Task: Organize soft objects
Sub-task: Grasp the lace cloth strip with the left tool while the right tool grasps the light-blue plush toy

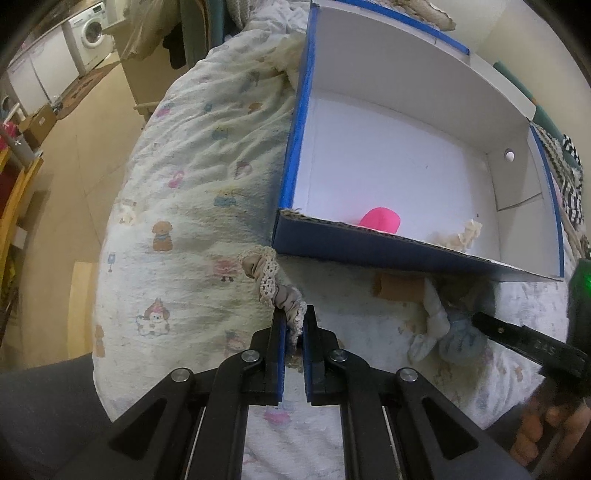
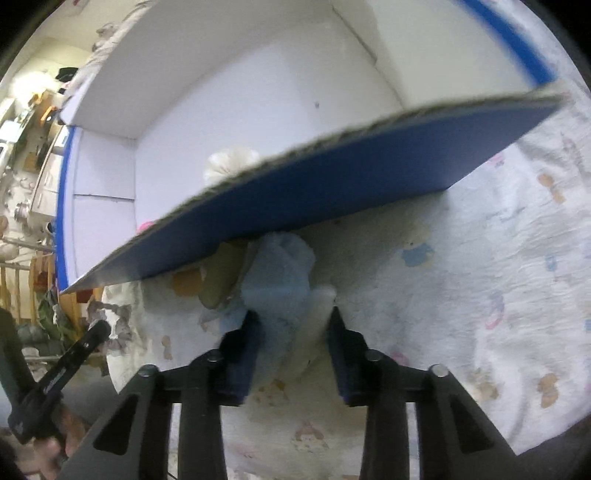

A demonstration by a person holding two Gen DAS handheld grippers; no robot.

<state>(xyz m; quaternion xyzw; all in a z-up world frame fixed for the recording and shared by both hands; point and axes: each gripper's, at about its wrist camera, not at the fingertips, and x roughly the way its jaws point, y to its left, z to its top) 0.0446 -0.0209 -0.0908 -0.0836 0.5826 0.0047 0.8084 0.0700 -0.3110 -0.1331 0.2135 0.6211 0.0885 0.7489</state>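
My left gripper (image 1: 294, 324) is shut on a beige lace-trimmed scrunchie (image 1: 271, 284) that hangs over the bedspread, just in front of the near wall of a blue cardboard box (image 1: 388, 249) with a white inside. A pink soft object (image 1: 380, 219) and a cream ruffled piece (image 1: 461, 234) lie inside the box. My right gripper (image 2: 293, 325) has its jaws around a light blue and white plush toy (image 2: 280, 280) lying on the bed against the box's near wall (image 2: 332, 181); the pads are at its sides. The toy also shows in the left wrist view (image 1: 450, 332).
The box sits on a white quilt (image 1: 192, 206) printed with cartoon figures. A striped cloth (image 1: 565, 177) lies to the right of the box. Left of the bed is bare floor, with a washing machine (image 1: 90, 31) far off and wooden shelving (image 1: 14, 199) at the left edge.
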